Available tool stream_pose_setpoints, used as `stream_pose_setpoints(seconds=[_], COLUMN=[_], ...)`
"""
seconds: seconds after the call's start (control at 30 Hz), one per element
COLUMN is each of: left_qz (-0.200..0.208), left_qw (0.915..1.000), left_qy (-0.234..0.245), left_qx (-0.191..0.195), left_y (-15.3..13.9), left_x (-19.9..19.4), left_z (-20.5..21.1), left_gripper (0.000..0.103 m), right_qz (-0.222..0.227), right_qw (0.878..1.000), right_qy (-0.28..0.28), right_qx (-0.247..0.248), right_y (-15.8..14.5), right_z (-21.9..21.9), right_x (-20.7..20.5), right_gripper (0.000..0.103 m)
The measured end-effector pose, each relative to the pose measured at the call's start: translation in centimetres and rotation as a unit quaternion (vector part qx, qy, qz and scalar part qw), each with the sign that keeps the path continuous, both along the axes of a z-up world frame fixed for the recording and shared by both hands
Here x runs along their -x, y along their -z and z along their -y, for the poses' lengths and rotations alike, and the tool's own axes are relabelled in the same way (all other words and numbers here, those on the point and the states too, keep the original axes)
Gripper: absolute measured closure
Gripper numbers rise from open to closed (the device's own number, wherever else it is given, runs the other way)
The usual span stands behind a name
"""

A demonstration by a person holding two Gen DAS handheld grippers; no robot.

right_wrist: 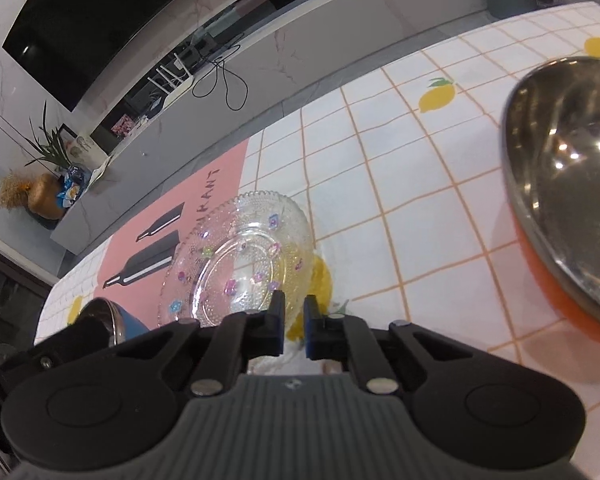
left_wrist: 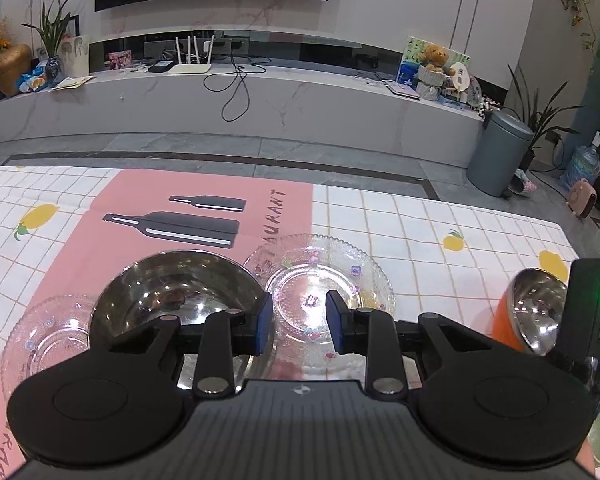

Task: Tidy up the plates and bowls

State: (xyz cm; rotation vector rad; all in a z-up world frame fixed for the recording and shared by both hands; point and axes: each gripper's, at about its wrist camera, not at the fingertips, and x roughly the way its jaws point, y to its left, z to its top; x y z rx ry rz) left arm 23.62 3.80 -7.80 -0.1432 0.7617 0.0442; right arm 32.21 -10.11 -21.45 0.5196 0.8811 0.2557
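Observation:
In the left wrist view my left gripper [left_wrist: 299,322] is open, with its left finger at the right rim of a steel bowl [left_wrist: 172,292]. A clear glass plate [left_wrist: 324,292] with small flowers lies ahead between the fingers, and a second glass plate [left_wrist: 44,332] lies left of the bowl. In the right wrist view my right gripper [right_wrist: 293,330] is shut on the near rim of the glass plate [right_wrist: 240,264], which is tilted up off the cloth. An orange bowl with a steel inside [right_wrist: 568,184] sits to the right; it also shows in the left wrist view [left_wrist: 536,312].
The table carries a checked lemon cloth [left_wrist: 420,220] and a pink placemat [left_wrist: 204,208] with bottle prints. A blue-sided bowl [right_wrist: 112,320] shows at the left. Beyond the far table edge are the floor, a TV bench and a grey bin [left_wrist: 500,152].

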Motion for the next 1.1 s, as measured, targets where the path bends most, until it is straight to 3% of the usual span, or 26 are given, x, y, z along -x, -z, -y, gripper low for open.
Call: stream_pose_setpoints(seconds=[0.2,0.5,0.63,0.73,0.8,0.83,1.1], left_qz=[-0.013,-0.046,-0.053,-0.057,-0.049,-0.046,-0.045], left_qw=[0.9996,0.9988,0.9984,0.9982,0.9983,0.9981,0.9972], left_qy=[0.012,0.001,0.013,0.007,0.006,0.012,0.026], left_qx=[0.02,0.015,0.017,0.02,0.032,0.04,0.054], left_y=[0.6,3.8,4.9,5.4,5.6,5.8,7.5], left_x=[1.3,3.1,3.2,2.8,2.5,2.3,1.8], left_z=[0.9,1.7,1.1,0.4,-0.2,-0.3,-0.2], left_gripper=[0.069,0.069,0.056,0.052,0.052,0.052,0.056], right_qz=[0.003,0.002,0.01,0.021,0.025,0.027,0.042], right_qw=[1.0,0.998,0.998,0.998,0.998,0.998,0.997], right_qy=[0.012,0.045,0.042,0.037,0.04,0.043,0.045], right_qx=[0.019,0.038,0.05,0.049,0.042,0.037,0.036], right_y=[-0.5,-0.4,-0.5,-0.2,-0.2,-0.2,0.3], right_z=[1.8,5.7,6.4,6.5,6.8,6.9,7.5], right_x=[3.4,9.1,9.8,9.9,10.0,10.0,8.5], right_gripper=[0.097,0.099,0.099,0.092,0.076,0.073,0.073])
